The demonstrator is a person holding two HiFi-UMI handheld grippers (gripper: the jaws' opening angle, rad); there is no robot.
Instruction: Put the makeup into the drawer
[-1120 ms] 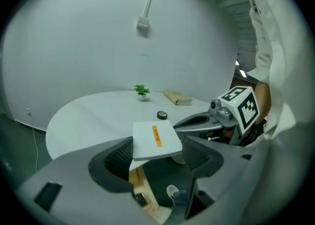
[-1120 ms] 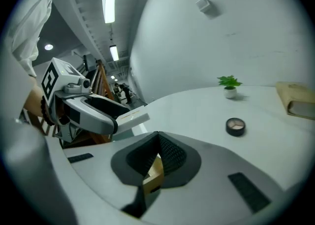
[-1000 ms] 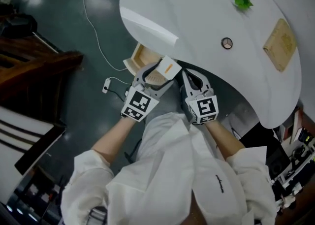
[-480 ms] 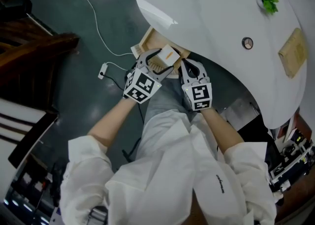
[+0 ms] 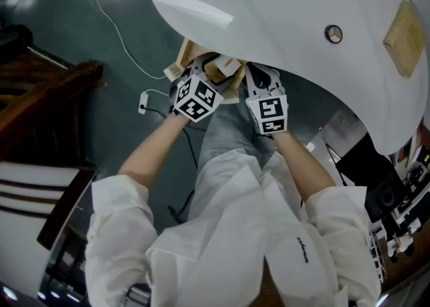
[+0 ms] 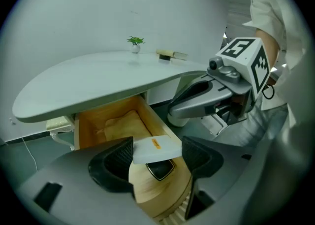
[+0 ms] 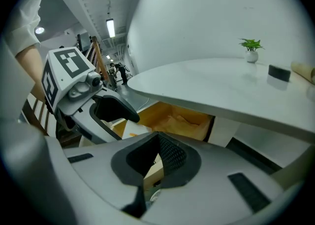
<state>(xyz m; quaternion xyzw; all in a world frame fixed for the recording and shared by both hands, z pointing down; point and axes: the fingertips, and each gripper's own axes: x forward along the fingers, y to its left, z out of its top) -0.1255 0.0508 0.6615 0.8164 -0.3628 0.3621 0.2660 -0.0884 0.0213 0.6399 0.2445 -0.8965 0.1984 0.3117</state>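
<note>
- Two grippers were held close together at the near edge of the white table (image 6: 108,79), just under its rim; the person in a white shirt leaned over them.
- Beneath the tabletop a light wooden drawer (image 6: 110,128) stood pulled out towards the near side; a dark handle (image 6: 160,169) showed on its rounded front.
- The left gripper (image 6: 156,157) had its jaws pinching a flat white makeup box (image 6: 153,146) with a small orange mark; the box hung over the drawer's near front edge, above the handle, and was not resting inside the drawer.
- The right gripper (image 7: 153,162) hovered just right of the drawer, its jaws drawn together with nothing between them; only a sliver of wood showed beyond.
- Far across the tabletop stood a small green plant (image 6: 135,42); a pale wooden board (image 5: 406,30) lay towards the right edge.
</note>
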